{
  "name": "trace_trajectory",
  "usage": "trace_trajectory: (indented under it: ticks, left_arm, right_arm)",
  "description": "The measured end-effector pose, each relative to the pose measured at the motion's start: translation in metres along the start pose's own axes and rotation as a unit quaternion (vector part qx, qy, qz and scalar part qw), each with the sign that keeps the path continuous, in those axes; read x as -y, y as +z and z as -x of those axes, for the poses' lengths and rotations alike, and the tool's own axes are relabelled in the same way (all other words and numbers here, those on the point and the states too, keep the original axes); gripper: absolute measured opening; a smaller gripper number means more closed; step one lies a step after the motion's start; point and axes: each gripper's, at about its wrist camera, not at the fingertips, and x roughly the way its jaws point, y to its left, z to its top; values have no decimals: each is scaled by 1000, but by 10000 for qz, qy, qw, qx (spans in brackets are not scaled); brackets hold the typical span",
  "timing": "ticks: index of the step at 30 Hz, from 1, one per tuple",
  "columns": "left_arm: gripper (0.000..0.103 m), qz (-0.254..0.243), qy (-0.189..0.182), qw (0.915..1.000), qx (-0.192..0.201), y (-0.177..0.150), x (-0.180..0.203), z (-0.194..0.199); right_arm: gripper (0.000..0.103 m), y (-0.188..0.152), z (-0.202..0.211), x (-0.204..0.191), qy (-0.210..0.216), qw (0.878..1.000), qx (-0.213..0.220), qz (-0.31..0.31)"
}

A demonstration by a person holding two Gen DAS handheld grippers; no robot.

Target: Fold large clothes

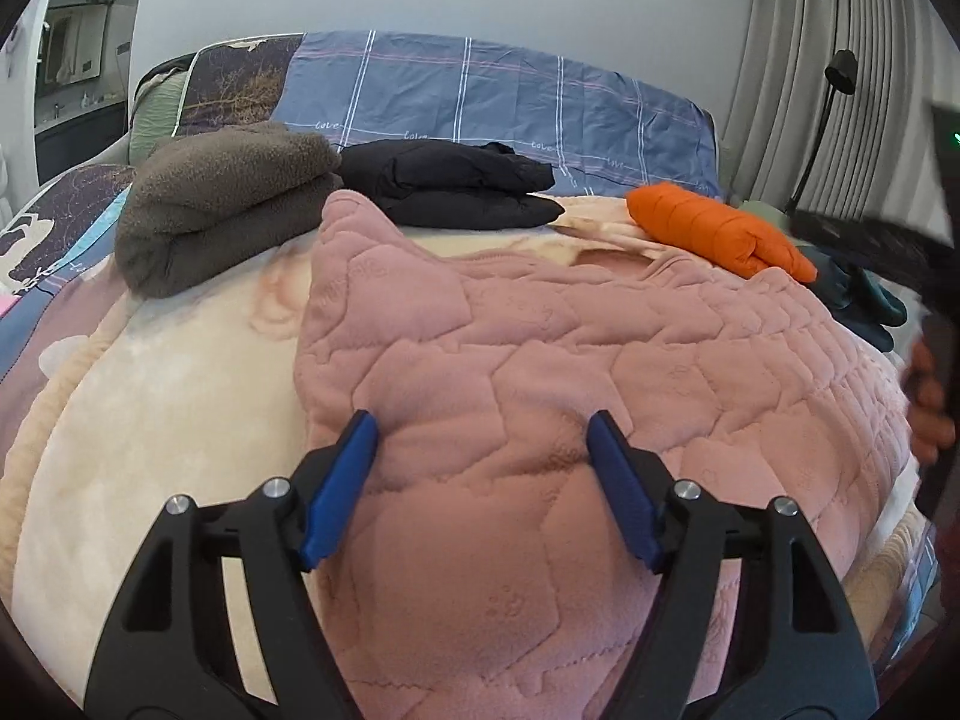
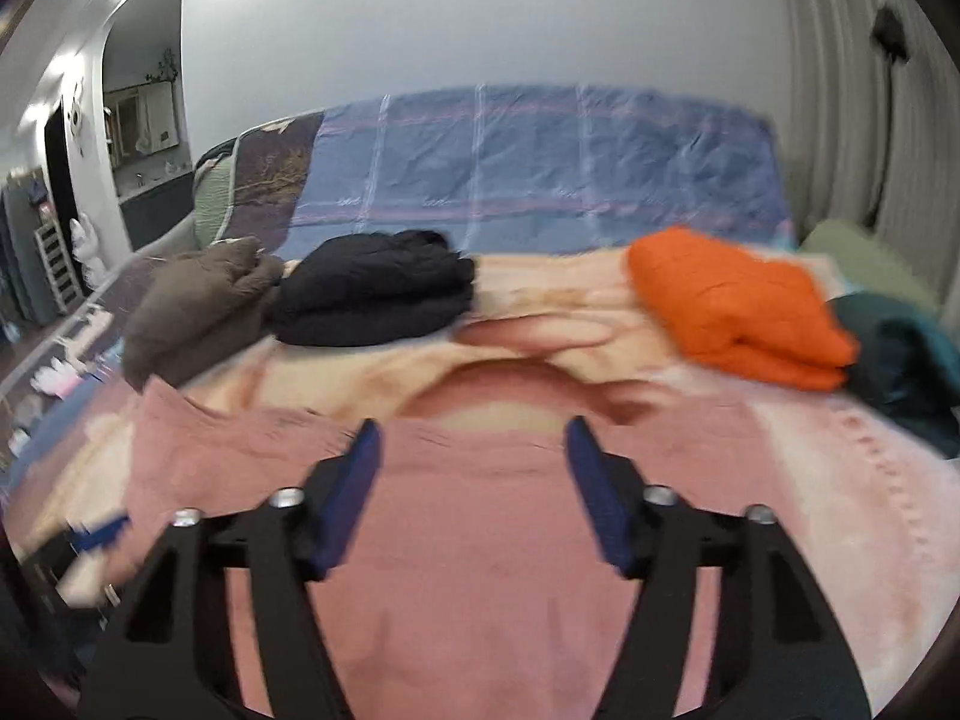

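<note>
A large pink quilted fleece garment (image 1: 540, 372) lies spread on a cream blanket (image 1: 156, 396) on the bed. My left gripper (image 1: 483, 426) is open, its blue pads just above the garment's near part, holding nothing. In the right wrist view, which is blurred, the same pink garment (image 2: 480, 540) lies flat with its neckline towards the far side. My right gripper (image 2: 474, 432) is open above the garment, empty. The right gripper's dark body and the hand on it show at the left wrist view's right edge (image 1: 936, 396).
Folded clothes lie at the far side of the bed: a brown fleece (image 1: 222, 204), a black garment (image 1: 456, 183), an orange puffer (image 1: 714, 234) and a teal garment (image 1: 864, 306). A blue plaid cover (image 1: 492, 90) rises behind them. Curtains (image 1: 828, 60) and a black stand (image 1: 840, 75) are at right.
</note>
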Motion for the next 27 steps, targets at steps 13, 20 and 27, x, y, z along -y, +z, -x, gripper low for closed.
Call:
trace_trajectory:
  ticks: [13, 20, 27]
  left_arm:
    - [75, 148, -398, 9991, -83, -1, -8, -9]
    - [75, 197, -395, 9990, -68, -2, -10, -6]
    - [75, 275, -467, 9985, -45, -2, -14, -3]
  right_arm:
    - [45, -33, -121, 5, -30, 9820, -1841, -434]
    - [41, -24, -90, 14, 153, 9893, -1281, -679]
    - [41, -33, -21, -6, 832, 9890, -1081, -566]
